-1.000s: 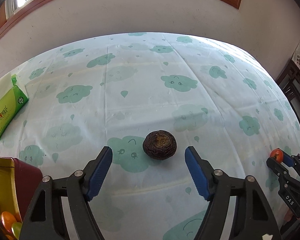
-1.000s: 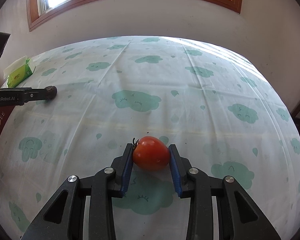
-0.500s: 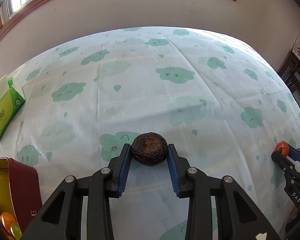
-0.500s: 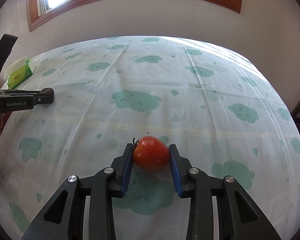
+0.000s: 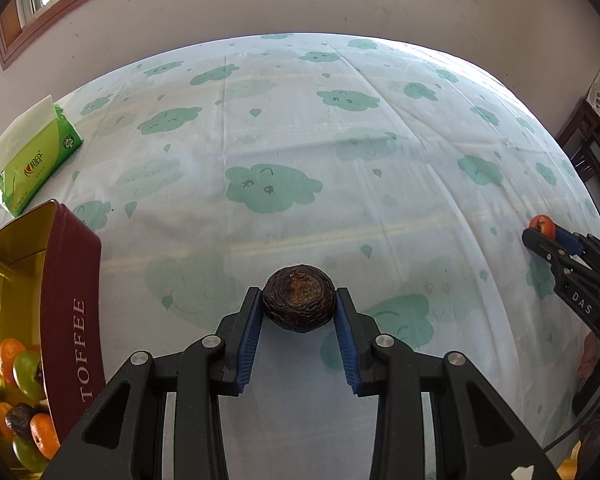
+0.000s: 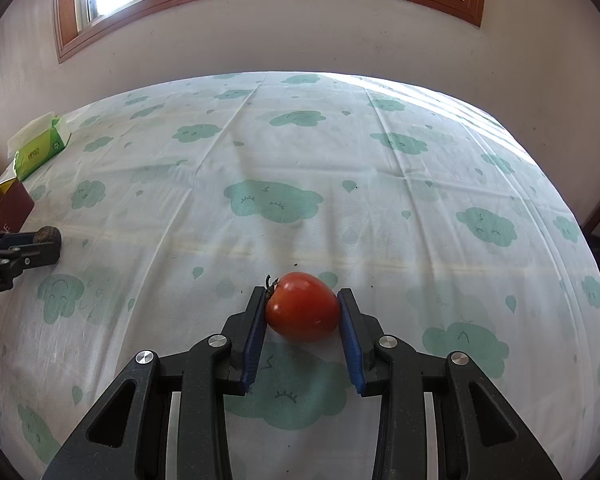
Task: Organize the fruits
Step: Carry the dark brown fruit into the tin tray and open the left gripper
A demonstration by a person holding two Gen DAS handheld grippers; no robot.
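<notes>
Jaws of the left gripper (image 5: pixel 298 312), which stood wide around the dark, wrinkled round fruit (image 5: pixel 299 303) a second ago, have closed on it: both blue pads now press its sides, and the fruit appears to sit just off the cloud-printed pale tablecloth (image 5: pixel 340 152). The whole view has also slid toward the maroon tin lettered TOFFEE (image 5: pixel 74 308), which now fills more of the lower left, its gold inside showing orange and green fruits and one dark one. I judge the pick is done and the carry to the tin is under way.

Unchanged, the right gripper (image 6: pixel 302 312) is clamped on the smooth red tomato (image 6: pixel 302 306), low over the cloth and well apart from the tin; its turn to deliver probably follows.

Between the dark fruit and the tin lies only bare cloth. The tin's near wall stands up, so the fruit will likely need lifting over the rim. A green tissue pack (image 5: pixel 36 160) lies beyond the tin, out of the way. A person's fingers show behind the right gripper at the picture's right edge.
</notes>
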